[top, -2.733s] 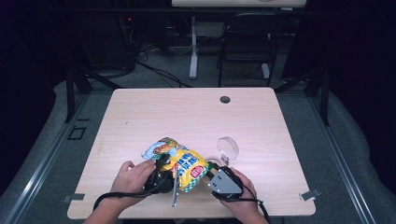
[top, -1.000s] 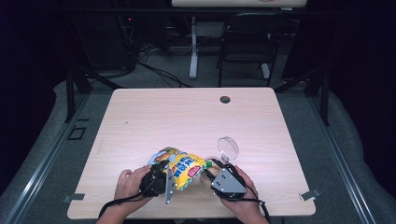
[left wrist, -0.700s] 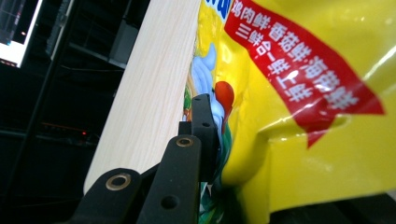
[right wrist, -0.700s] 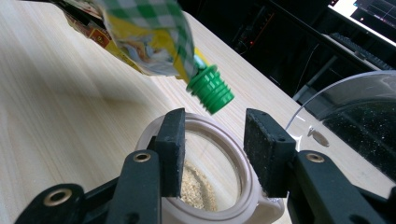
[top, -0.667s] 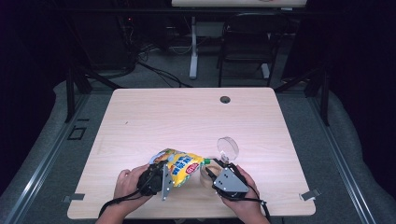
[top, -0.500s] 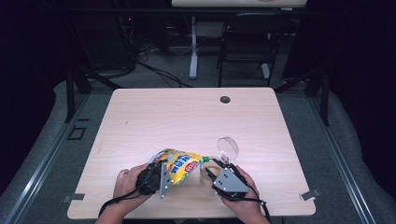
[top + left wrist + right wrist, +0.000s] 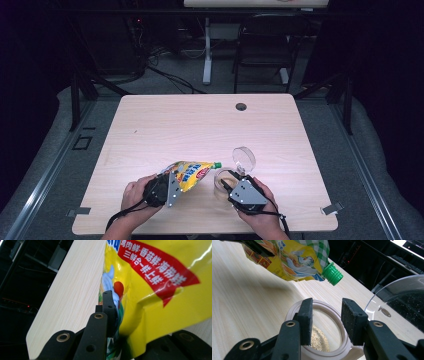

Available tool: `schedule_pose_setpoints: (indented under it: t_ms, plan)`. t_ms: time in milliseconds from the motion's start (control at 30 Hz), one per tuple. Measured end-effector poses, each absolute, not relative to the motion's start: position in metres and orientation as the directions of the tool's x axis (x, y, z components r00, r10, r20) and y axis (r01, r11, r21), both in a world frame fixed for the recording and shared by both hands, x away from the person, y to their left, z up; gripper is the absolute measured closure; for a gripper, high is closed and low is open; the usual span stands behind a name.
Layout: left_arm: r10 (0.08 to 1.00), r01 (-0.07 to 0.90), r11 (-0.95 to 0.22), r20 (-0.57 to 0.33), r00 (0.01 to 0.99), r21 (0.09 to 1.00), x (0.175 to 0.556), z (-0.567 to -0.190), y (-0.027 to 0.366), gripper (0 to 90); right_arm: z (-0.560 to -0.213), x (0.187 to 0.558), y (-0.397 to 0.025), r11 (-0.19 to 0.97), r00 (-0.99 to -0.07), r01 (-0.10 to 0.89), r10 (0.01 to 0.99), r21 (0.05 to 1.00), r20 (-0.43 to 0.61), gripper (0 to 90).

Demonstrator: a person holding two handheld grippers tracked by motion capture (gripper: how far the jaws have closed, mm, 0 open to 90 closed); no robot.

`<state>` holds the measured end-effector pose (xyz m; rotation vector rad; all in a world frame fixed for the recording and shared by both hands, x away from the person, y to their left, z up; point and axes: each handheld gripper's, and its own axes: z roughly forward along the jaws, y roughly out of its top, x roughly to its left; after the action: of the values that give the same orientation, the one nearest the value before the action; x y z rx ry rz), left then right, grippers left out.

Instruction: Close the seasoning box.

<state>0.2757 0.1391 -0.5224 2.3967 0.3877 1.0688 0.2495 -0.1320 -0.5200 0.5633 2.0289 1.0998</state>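
A yellow pouch [image 7: 190, 174] with red lettering [image 7: 155, 290] hangs tilted above the wooden table [image 7: 200, 125], and my left gripper [image 7: 172, 186] [image 7: 125, 315] is shut on its lower end. Its green cap [image 7: 217, 164] [image 7: 332, 273] is screwed on and points toward a small white jar [image 7: 222, 177] [image 7: 324, 304] with pale grains [image 7: 318, 340] at the bottom. The jar's clear lid [image 7: 244, 159] [image 7: 397, 305] stands flipped up. My right gripper [image 7: 229, 185] [image 7: 326, 312] sits at the jar's near side, its jaws apart over the mouth with nothing between them.
A dark cable hole [image 7: 241, 106] sits near the table's far edge. Both hands work close to the front edge, where a clamp [image 7: 331, 208] sticks out at the right. A chair [image 7: 260, 45] and desk legs stand beyond the table.
The left hand has raised the pouch and turned it, so its green cap now points right, close above the jar. The right gripper has stayed by the jar.
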Motion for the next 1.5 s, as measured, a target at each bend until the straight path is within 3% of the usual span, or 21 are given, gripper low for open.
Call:
schedule_pose_setpoints:
  t_ms: [833,1267,1500]
  plan:
    - [0.568,0.190,-0.734,0.435,0.699,0.653,0.292,-0.525,0.161,87.3,-0.520,0.250,-0.132,0.533,-0.634,0.041,0.668,0.845,-0.390,61.5]
    - [0.671,0.281,-0.603,0.283,0.686,0.747,0.304,-0.525,0.183,87.1,-0.520,0.250,-0.133,0.529,-0.634,0.045,0.670,0.847,-0.385,61.5]
    - [0.729,0.349,-0.488,0.154,0.666,0.800,0.312,-0.529,0.200,86.4,-0.520,0.251,-0.133,0.521,-0.637,0.050,0.674,0.852,-0.375,61.4]
